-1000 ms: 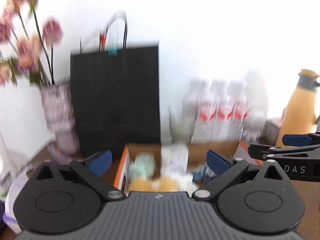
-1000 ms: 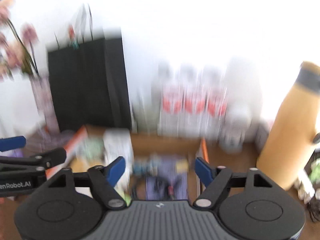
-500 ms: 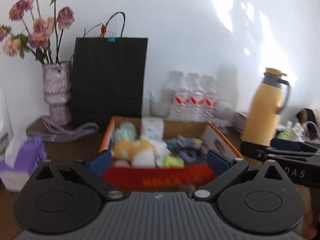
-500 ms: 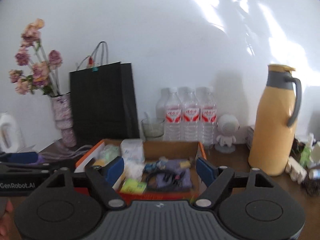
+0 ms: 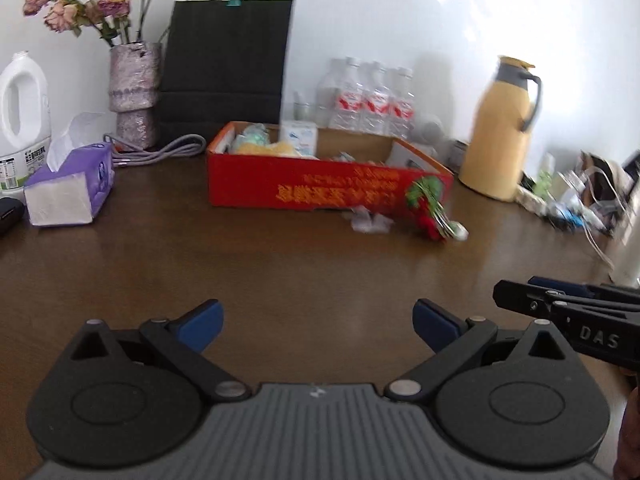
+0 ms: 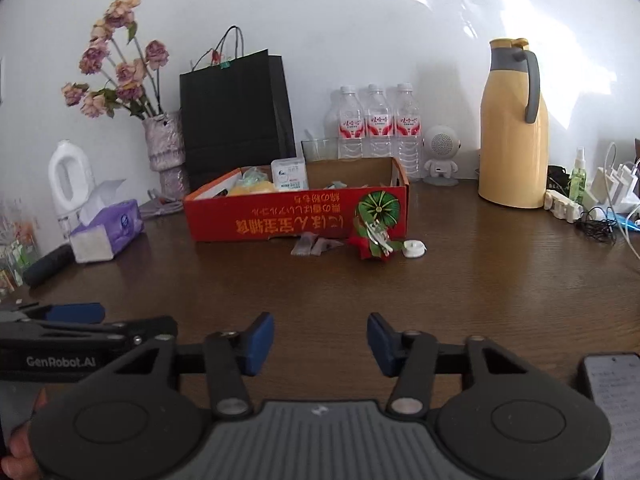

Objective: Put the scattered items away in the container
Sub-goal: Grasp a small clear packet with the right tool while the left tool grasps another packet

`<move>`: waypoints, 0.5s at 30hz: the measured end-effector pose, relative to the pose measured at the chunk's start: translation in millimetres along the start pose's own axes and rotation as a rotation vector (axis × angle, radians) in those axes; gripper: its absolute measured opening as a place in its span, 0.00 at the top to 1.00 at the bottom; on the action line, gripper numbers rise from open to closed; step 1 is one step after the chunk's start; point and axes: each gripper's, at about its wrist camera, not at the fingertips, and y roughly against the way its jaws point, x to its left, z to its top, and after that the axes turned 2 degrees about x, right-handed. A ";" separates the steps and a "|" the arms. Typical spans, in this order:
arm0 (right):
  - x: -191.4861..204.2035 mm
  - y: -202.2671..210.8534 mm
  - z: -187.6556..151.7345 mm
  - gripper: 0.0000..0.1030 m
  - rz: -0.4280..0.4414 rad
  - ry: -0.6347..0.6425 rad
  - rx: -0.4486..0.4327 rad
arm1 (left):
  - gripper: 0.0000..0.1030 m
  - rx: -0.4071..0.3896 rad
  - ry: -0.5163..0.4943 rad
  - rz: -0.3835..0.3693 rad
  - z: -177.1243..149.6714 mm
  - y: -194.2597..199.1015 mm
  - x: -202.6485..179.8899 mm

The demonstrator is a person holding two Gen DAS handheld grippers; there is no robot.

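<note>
A red cardboard box (image 6: 280, 216) (image 5: 320, 190) holding several small items stands at the back of the brown table. On the table in front of it lie grey sachets (image 6: 314, 246) (image 5: 370, 222), a red and green bundle (image 6: 374, 246) (image 5: 430, 224) and a white round tape (image 6: 413, 248) (image 5: 460, 234). My left gripper (image 5: 316, 326) is open and empty, low over the near table, far short of the box. My right gripper (image 6: 320, 340) hovers beside it; its jaws are closing with nothing between them.
A purple tissue box (image 6: 108, 234), white jug (image 6: 68, 180), flower vase (image 6: 166, 152) and black paper bag (image 6: 236, 116) stand at the left and back. Water bottles (image 6: 374, 120), a yellow thermos (image 6: 514, 128) and chargers with cables (image 6: 604, 208) are to the right. A phone (image 6: 612, 400) lies near right.
Both grippers have drawn back from above the box and sunk low over the near table. The right gripper's jaws stand closer together than half a second ago.
</note>
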 end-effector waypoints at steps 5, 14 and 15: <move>-1.5 -67.1 47.4 0.66 0.023 -0.006 0.022 | 0.00 -0.028 0.010 0.033 26.8 -22.7 10.8; -3.5 -191.5 90.5 0.70 -0.044 -0.094 0.172 | 0.00 -0.003 -0.019 0.036 46.0 -61.2 20.0; -3.5 -197.2 90.4 0.72 -0.057 -0.093 0.184 | 0.00 0.005 -0.026 0.037 47.1 -67.2 19.2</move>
